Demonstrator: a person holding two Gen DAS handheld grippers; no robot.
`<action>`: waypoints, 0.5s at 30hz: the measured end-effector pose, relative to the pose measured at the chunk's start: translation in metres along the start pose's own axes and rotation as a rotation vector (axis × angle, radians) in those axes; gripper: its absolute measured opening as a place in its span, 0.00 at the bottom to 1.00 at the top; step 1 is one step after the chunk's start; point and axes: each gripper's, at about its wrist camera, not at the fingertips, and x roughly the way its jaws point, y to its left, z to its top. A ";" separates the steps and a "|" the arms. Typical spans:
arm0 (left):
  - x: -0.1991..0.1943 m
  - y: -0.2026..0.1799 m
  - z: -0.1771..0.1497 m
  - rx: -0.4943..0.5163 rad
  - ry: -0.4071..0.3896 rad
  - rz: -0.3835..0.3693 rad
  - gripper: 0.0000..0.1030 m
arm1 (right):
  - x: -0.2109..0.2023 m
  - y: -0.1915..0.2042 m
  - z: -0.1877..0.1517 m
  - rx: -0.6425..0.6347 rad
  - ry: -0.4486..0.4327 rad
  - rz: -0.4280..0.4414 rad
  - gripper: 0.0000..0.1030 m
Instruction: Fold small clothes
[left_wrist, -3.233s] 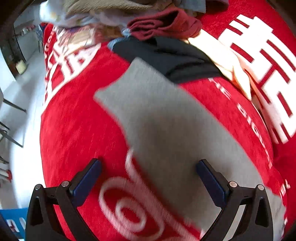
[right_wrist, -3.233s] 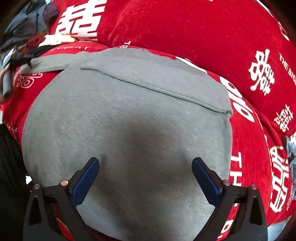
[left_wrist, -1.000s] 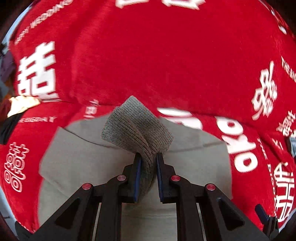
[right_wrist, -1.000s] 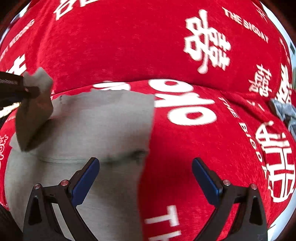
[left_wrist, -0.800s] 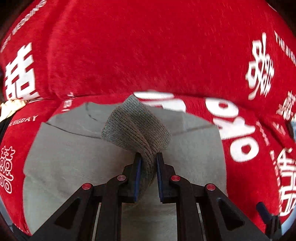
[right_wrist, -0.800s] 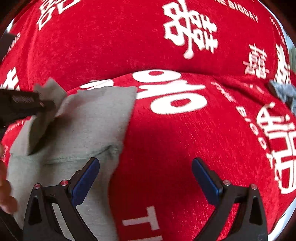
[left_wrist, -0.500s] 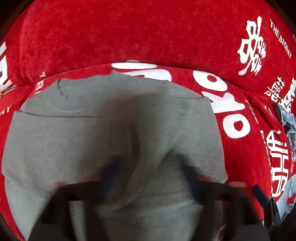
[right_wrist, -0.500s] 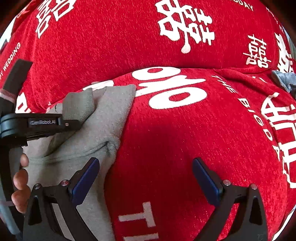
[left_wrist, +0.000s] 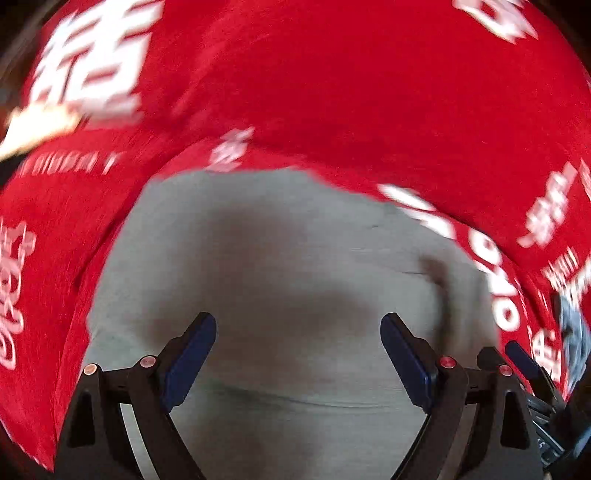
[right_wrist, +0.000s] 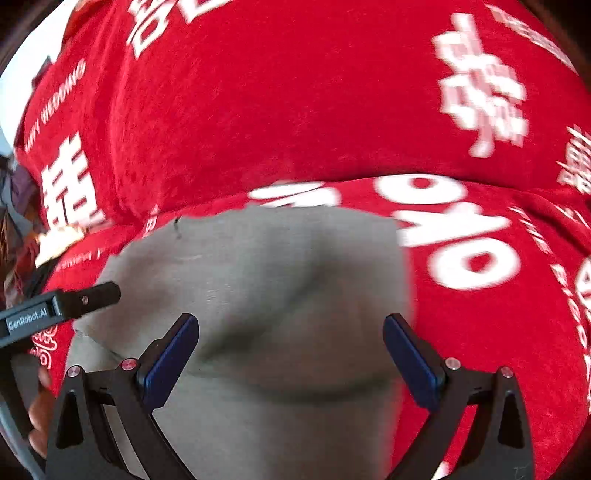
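Red plush cover (left_wrist: 332, 92) with big white lettering fills the whole background, looks like a sofa or bed, hard to say which. Starting at the left gripper (left_wrist: 297, 332): its jaws stand wide apart with nothing between them, just hanging above the grey garment (left_wrist: 280, 266), which lies right ahead of and under the blue pads (left_wrist: 188, 354). Same deal for the right gripper (right_wrist: 290, 334), jaws spread wide, nothing pinched, grey cloth below and red cover off to its right side. From the right camera the left gripper's tip pokes in at the left, over the garment's edge, with a hand (right_wrist: 38, 410) behind it.

Progress-wise, I'd say partway: the garment looks like a roughly squared-off shape with a layer folded over and a soft ridge across it, but it's lumpy. Probably another fold plus some flattening left. Blurry frames, so seams are a guess.
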 end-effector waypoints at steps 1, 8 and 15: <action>0.007 0.012 0.000 -0.026 0.014 0.020 0.89 | 0.015 0.016 0.003 -0.044 0.022 -0.041 0.97; 0.015 0.019 -0.016 0.137 -0.004 0.104 0.89 | 0.027 -0.023 -0.012 0.012 0.084 -0.254 0.96; -0.001 0.010 -0.029 0.207 -0.067 0.093 0.89 | -0.038 -0.095 -0.034 0.217 0.006 -0.333 0.96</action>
